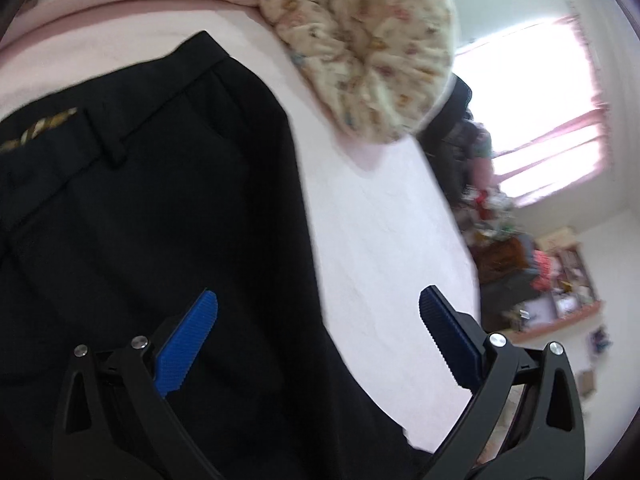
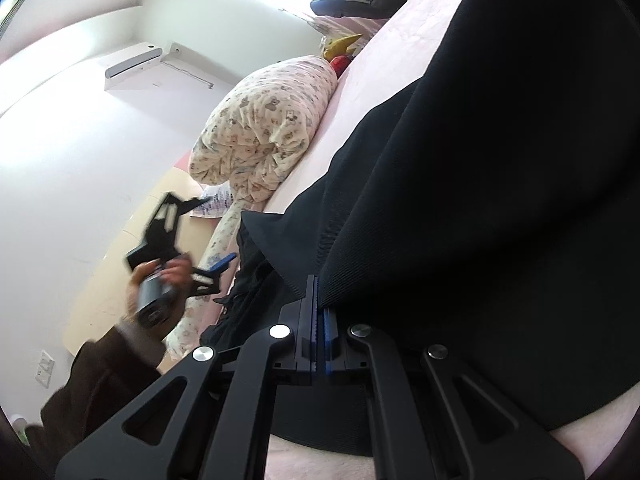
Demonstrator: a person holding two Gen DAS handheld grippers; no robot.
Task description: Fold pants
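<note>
Black pants point(image 1: 160, 208) lie on a pink bed sheet point(image 1: 380, 232), with the waistband and a belt loop toward the upper left. My left gripper point(image 1: 320, 320) hovers open over the pants' right edge, with nothing between its blue pads point(image 1: 200, 336). In the right wrist view, my right gripper point(image 2: 318, 284) is shut on a lifted edge of the black pants point(image 2: 480, 160), which drape up and to the right. A hand in a brown sleeve holds the left gripper point(image 2: 220, 228) open there, left of the pants.
A rolled floral quilt point(image 1: 360, 48) lies at the head of the bed, also seen as the quilt point(image 2: 264, 128) in the right view. A bright window point(image 1: 540, 112) and cluttered shelves point(image 1: 552, 280) stand beyond the bed. An air conditioner point(image 2: 132, 64) hangs on the white wall.
</note>
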